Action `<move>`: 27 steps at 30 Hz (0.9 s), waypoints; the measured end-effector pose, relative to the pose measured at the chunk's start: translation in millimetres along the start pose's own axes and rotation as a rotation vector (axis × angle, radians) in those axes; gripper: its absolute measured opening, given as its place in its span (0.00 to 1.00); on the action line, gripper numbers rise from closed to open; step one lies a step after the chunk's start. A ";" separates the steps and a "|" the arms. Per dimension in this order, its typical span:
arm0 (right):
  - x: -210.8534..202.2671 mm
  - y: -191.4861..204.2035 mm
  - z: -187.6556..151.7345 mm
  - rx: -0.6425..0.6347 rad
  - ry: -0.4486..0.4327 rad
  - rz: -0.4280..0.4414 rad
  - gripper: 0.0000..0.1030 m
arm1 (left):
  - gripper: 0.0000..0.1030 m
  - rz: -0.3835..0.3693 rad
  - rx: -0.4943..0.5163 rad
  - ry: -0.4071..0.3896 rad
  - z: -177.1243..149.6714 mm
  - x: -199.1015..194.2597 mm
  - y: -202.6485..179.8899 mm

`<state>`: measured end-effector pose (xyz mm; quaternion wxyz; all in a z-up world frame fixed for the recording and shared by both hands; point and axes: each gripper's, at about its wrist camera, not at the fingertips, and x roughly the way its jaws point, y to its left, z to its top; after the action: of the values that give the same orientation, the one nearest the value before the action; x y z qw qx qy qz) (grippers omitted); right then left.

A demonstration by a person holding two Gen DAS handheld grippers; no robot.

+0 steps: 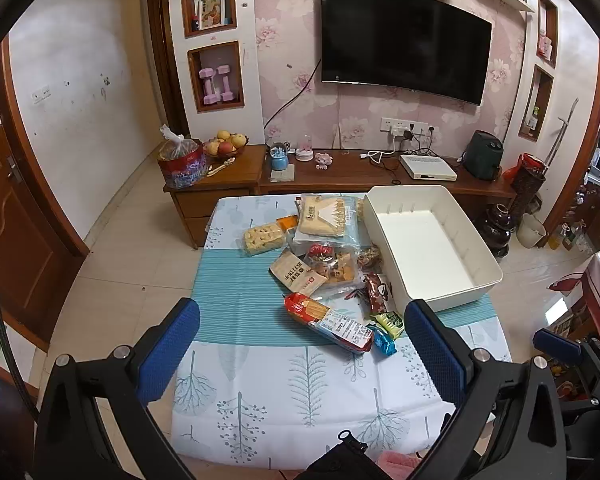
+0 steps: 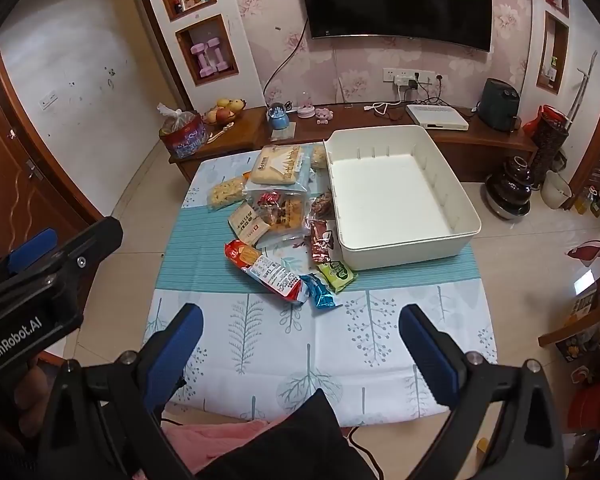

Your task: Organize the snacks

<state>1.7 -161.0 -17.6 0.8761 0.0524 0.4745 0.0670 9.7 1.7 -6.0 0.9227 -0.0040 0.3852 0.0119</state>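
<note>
- Left gripper (image 1: pixel 302 344): jaws spread wide, holding nothing, hovering above the near part of the tablecloth (image 1: pixel 260 392).
- Right gripper (image 2: pixel 300 344): likewise wide open and empty.
- Snack packets lie loose beside the empty white bin (image 2: pixel 396 188), on its left side.
- Nearest item: the long red cracker pack (image 2: pixel 266 270), ahead of both grippers; its long axis runs diagonally, near end towards the bin. Neither gripper looks clearly nearer.
</note>
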 end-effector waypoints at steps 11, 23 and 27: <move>-1.3 2.5 1.0 0.000 -0.002 0.000 0.96 | 0.99 0.004 0.001 -0.003 2.8 0.3 0.7; -1.0 6.1 0.3 -0.003 -0.007 -0.014 0.96 | 0.99 -0.005 0.001 -0.005 8.2 -8.8 11.0; -2.0 9.3 -2.8 -0.011 -0.018 -0.045 0.96 | 0.99 -0.018 -0.002 0.022 9.5 -6.4 15.3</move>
<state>-2.4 -152.1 -16.0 0.8820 0.0374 0.4672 0.0493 11.5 16.9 5.3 0.9186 -0.0086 0.3951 0.0040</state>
